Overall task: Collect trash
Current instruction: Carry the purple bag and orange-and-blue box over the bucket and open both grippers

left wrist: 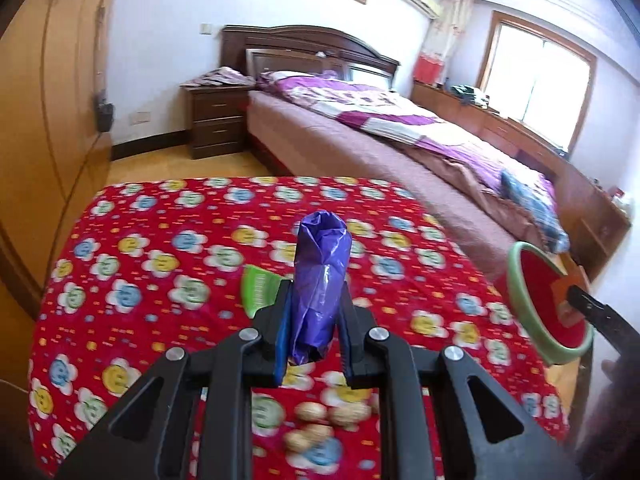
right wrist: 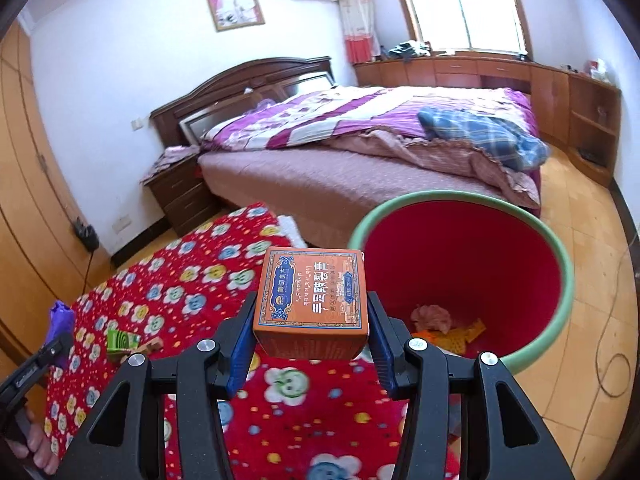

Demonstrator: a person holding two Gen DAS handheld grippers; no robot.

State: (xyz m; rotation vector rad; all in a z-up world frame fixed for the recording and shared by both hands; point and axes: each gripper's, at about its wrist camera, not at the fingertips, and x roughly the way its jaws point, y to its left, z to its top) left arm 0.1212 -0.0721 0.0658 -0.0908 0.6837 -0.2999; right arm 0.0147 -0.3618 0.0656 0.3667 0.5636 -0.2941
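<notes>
Left gripper: clamping a purple bag, rolled and upright, above the table.
Right gripper: gripping an orange box by its sides, just short of the bin.
Bin: red inside, green rim, standing on the floor just beside the table; already holding a crumpled pink scrap and yellow-orange wrappers.
Progress, as judged: part done. Two items are travelling in hand, not yet dropped.
Left on the table: a green packet and walnuts; whether the nuts count as trash is unclear.
Surface: table under a red flowered cloth.
Room: bedroom with a bed, nightstand, window and wood-tone floor.
</notes>
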